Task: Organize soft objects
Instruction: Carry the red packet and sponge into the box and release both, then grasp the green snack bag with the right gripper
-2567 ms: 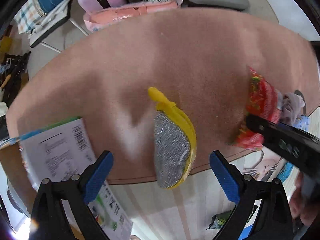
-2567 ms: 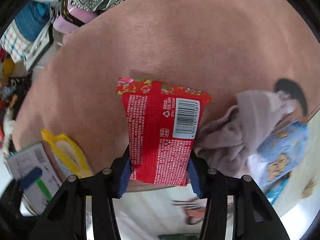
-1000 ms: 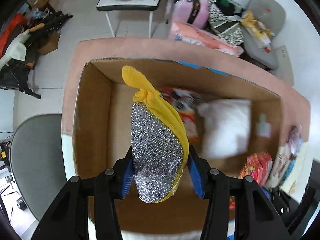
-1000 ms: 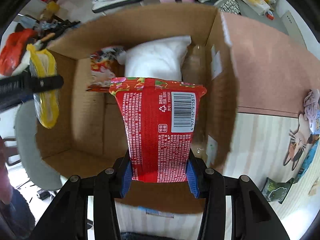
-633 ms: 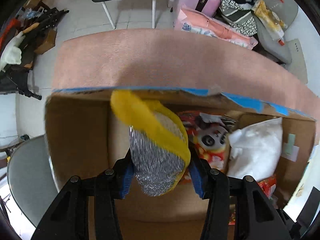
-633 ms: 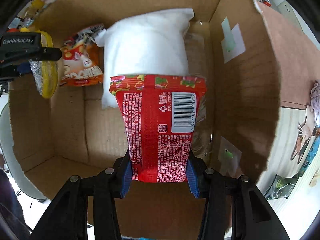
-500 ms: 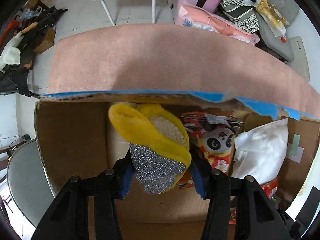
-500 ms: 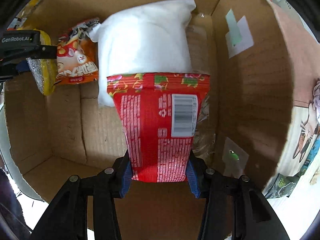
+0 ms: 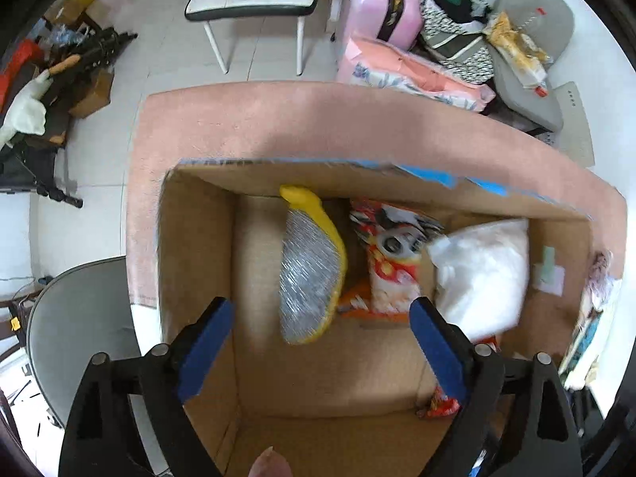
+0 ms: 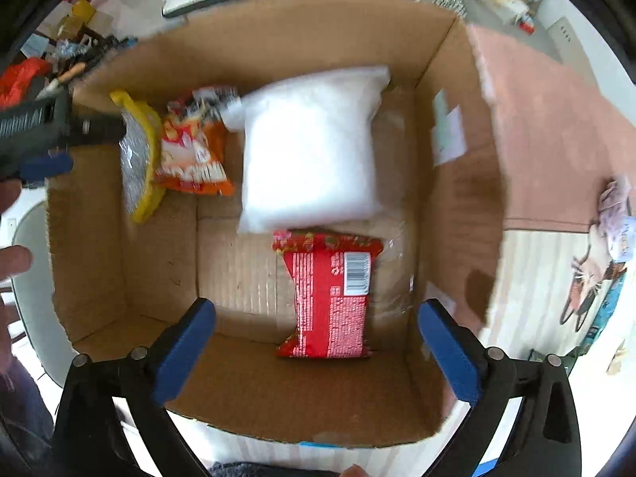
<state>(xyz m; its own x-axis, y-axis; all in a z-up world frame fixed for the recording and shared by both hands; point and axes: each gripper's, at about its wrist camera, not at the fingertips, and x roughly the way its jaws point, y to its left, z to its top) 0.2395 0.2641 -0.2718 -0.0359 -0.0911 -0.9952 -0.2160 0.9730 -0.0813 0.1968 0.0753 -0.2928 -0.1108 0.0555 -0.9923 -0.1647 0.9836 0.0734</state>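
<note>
- The left gripper (image 9: 316,342) hangs over the cardboard box (image 9: 198,246) with its jaws apart and gripping nothing.
- The yellow scrubber (image 9: 312,274) lies inside the box, beside the orange snack bag (image 9: 391,262).
- The right gripper (image 10: 316,351) is spread wide and also bare.
- The red packet (image 10: 330,296) lies on the box floor, touching the white bag (image 10: 312,147).

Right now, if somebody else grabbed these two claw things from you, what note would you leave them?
Left gripper: open, empty, above the cardboard box.
Right gripper: open, empty, above the same box.
In the box: yellow scrubber, red snack packet, orange snack bag, white pillow bag.
Done: scrubber and red packet are released.
Left: the pinkish cloth on the table by the box.
</note>
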